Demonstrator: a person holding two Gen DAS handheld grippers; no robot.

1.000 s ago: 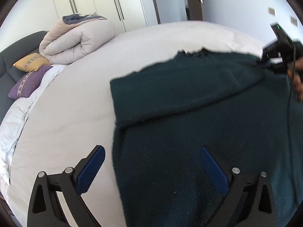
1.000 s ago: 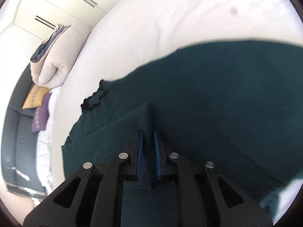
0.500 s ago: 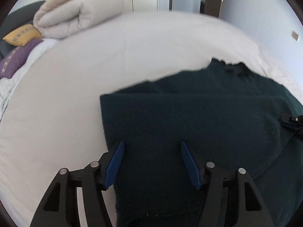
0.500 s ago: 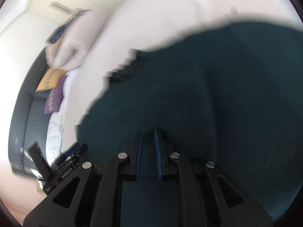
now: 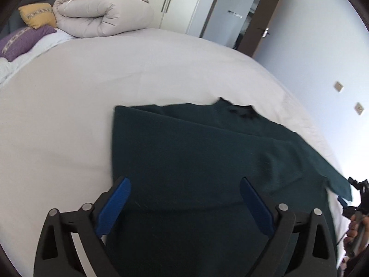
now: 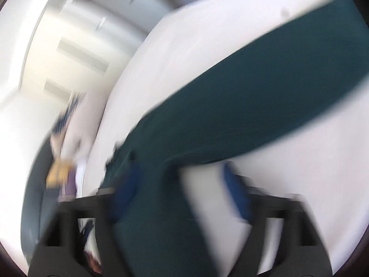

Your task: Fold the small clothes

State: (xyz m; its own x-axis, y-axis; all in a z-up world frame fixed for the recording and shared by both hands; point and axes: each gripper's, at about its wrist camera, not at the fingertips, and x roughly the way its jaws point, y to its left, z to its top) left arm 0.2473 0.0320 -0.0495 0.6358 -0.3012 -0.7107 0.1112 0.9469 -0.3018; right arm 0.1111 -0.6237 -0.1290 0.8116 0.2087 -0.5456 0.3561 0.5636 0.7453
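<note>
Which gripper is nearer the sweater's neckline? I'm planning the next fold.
Left, probably. The left gripper hovers over the sweater's body below the neckline; the right gripper is off its sleeve end.

**Bright daylight, one view sharp, one smeared**

The left wrist view is evenly lit and mostly crisp, the white bed [image 5: 115, 87] nearly glaring, with straight lines bowed at the fisheye rim. The right wrist view is streaked with heavy motion blur, and its dark corners vignette.

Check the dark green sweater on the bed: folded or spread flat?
Partly folded. One side of the dark green sweater is turned over its body, leaving a straight diagonal edge; a sleeve still trails off toward the right.
</note>
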